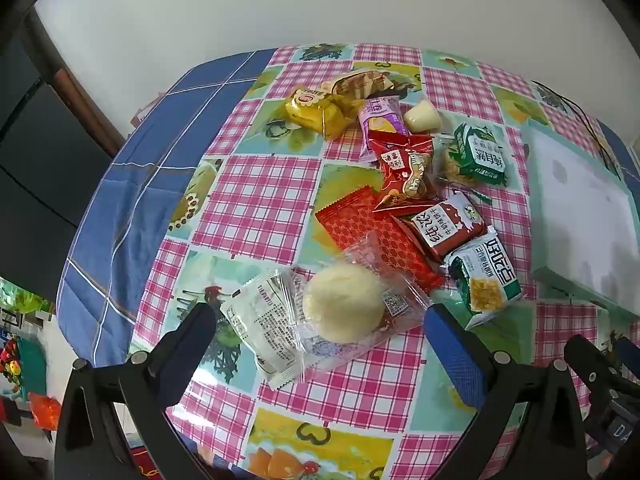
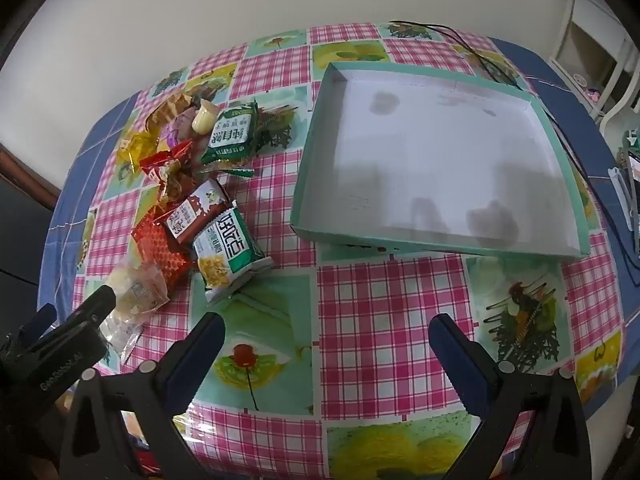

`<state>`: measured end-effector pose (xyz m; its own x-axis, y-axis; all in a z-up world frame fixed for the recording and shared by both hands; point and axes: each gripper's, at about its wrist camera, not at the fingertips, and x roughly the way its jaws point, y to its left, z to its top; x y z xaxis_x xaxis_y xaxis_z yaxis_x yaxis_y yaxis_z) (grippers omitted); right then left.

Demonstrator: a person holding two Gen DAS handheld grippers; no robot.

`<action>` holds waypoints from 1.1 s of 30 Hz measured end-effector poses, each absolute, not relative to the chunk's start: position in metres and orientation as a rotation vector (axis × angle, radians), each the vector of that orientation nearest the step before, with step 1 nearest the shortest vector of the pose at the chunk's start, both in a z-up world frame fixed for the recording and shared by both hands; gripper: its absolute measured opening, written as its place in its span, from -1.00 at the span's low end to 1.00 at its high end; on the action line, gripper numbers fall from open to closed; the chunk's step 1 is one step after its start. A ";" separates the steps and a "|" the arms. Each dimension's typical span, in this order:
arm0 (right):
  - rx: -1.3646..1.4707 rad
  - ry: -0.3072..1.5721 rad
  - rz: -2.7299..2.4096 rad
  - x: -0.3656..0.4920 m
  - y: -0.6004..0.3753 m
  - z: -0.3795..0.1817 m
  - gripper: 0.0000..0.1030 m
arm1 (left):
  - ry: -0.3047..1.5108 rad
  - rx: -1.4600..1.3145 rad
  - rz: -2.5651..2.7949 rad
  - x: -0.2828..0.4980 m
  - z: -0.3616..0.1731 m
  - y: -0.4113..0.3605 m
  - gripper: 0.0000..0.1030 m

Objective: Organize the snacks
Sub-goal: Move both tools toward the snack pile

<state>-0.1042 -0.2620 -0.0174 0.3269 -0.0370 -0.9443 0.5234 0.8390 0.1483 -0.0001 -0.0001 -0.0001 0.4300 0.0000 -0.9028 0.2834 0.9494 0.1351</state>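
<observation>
A pile of wrapped snacks lies on the checked tablecloth. In the left wrist view my left gripper (image 1: 320, 312) is open just above a clear-wrapped round pastry (image 1: 342, 300) and a white sachet (image 1: 262, 320). Behind them lie a red patterned packet (image 1: 368, 232), a dark red packet (image 1: 444, 228), a green-white packet (image 1: 486, 276), another green packet (image 1: 482, 154), a yellow cake packet (image 1: 314, 110) and a small cream cup (image 1: 422, 118). An empty teal-rimmed box (image 2: 440, 152) sits to the right. My right gripper (image 2: 326, 328) is open and empty over the cloth, in front of the box.
The round table (image 1: 120, 200) has a blue cloth edge under the checked cover. A black cable (image 2: 480, 56) runs behind the box. White furniture (image 2: 592, 40) stands at the far right. A wall lies behind the table.
</observation>
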 end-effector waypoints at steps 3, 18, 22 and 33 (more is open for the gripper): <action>0.475 1.191 -0.386 -0.104 -0.262 -0.017 1.00 | 1.120 0.282 -0.183 0.001 -0.001 0.001 1.00; 0.473 1.192 -0.387 -0.104 -0.264 -0.020 1.00 | 1.112 0.291 -0.183 -0.003 -0.004 0.001 1.00; 0.472 1.194 -0.387 -0.103 -0.265 -0.021 1.00 | 1.112 0.292 -0.180 -0.003 -0.003 0.001 1.00; 0.468 1.192 -0.379 -0.103 -0.266 -0.024 1.00 | 1.114 0.294 -0.179 -0.003 -0.003 0.001 1.00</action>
